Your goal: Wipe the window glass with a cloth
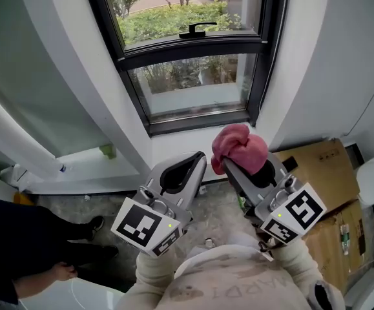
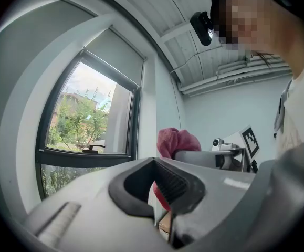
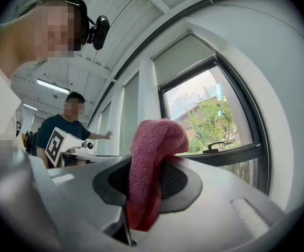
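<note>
A pink cloth [image 1: 239,148] is bunched at the tip of my right gripper [image 1: 230,166], whose jaws are shut on it. In the right gripper view the cloth [image 3: 150,172] hangs folded over the jaws. My left gripper [image 1: 193,163] is beside it on the left, shut and holding nothing; its own view shows the jaws closed together [image 2: 159,206] with the cloth [image 2: 177,142] behind. The window glass [image 1: 190,82] lies ahead of both grippers in a black frame, with a black handle [image 1: 197,28] on the upper sash. Both grippers are short of the glass.
White wall piers [image 1: 77,76] flank the window. Flattened cardboard [image 1: 321,166] lies on the floor at right. A person's legs and shoe [image 1: 77,234] are at lower left, and another person [image 3: 70,130] stands behind in the right gripper view.
</note>
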A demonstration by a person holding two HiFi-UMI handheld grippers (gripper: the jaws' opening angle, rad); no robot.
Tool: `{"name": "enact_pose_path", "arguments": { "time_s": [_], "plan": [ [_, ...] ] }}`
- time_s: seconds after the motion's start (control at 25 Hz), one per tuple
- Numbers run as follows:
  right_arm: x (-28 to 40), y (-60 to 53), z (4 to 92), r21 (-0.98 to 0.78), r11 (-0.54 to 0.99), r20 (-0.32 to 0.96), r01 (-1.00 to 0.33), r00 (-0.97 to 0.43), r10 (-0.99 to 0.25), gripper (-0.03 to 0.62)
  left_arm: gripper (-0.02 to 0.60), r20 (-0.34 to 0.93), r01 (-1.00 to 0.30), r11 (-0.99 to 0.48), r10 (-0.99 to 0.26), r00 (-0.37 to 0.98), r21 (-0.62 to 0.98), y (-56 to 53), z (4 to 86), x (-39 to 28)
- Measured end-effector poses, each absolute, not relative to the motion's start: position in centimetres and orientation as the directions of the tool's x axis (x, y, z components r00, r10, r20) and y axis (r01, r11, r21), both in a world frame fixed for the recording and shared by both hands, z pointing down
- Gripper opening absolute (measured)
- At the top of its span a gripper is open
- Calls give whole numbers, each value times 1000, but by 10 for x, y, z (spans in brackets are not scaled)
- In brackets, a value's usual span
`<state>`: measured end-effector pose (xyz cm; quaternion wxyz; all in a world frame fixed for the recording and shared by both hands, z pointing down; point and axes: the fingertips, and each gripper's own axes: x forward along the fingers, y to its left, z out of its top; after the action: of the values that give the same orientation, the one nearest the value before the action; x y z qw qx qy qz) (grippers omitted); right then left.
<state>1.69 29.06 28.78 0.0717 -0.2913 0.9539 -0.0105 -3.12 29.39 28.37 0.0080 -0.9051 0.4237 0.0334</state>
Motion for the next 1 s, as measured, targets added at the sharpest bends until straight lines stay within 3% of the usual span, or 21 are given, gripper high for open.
{"name": "enact_pose_path", "arguments": {
  "time_s": [0.48, 1.0],
  "plan": [
    [20, 218, 304, -58, 810, -127, -583, -801, -586, 115, 0, -96, -741, -669, -743, 663, 58, 214, 296, -32],
    [43, 23, 284, -64, 854, -148, -515, -842, -519, 112, 0, -99, -774, -632, -773, 627, 34, 20, 271, -2]
  ]
}}
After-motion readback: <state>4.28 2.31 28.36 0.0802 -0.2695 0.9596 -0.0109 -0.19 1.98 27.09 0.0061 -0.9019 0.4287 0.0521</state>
